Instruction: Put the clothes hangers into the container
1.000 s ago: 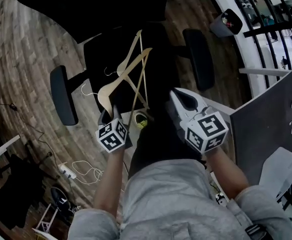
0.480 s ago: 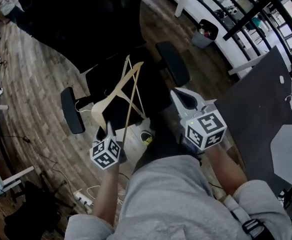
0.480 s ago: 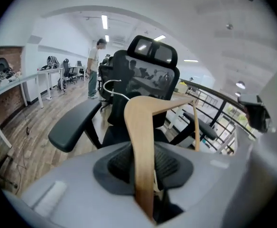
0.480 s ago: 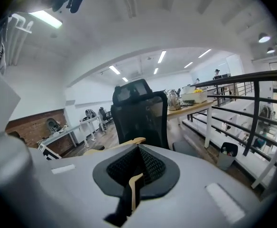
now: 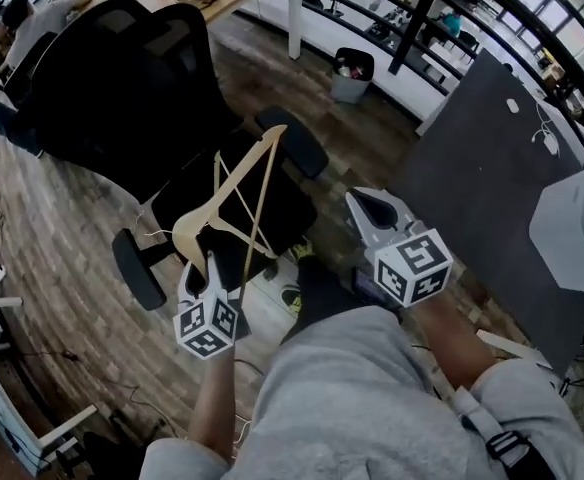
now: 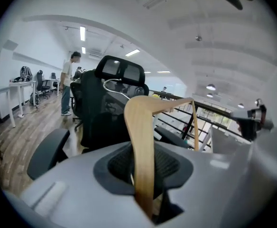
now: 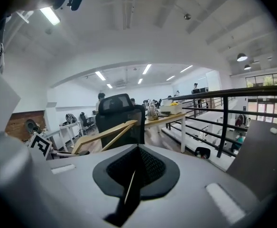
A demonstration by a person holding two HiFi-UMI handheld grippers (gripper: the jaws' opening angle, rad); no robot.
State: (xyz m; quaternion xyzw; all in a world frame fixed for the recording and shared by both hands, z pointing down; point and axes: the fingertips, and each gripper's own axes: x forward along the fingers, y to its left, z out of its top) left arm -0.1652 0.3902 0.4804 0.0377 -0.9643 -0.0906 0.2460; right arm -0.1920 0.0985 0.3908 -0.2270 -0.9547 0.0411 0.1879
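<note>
Up off the black office chair (image 5: 122,78) I am lifting the wooden clothes hanger (image 5: 230,180), clenched in my left gripper (image 5: 210,270); my right gripper (image 5: 370,210) is rising beside the chair, shut, empty.

The head view is dim and underexposed; the black chair (image 5: 122,88) is nearly featureless; daylight brightens the upper right corner. Both gripper views are brighter, lit by ceiling strip lights (image 7: 50,15) that glare slightly; their fisheye rims bend straight lines and fall to black; the wooden hanger (image 6: 141,151) close to the lens is soft.
</note>
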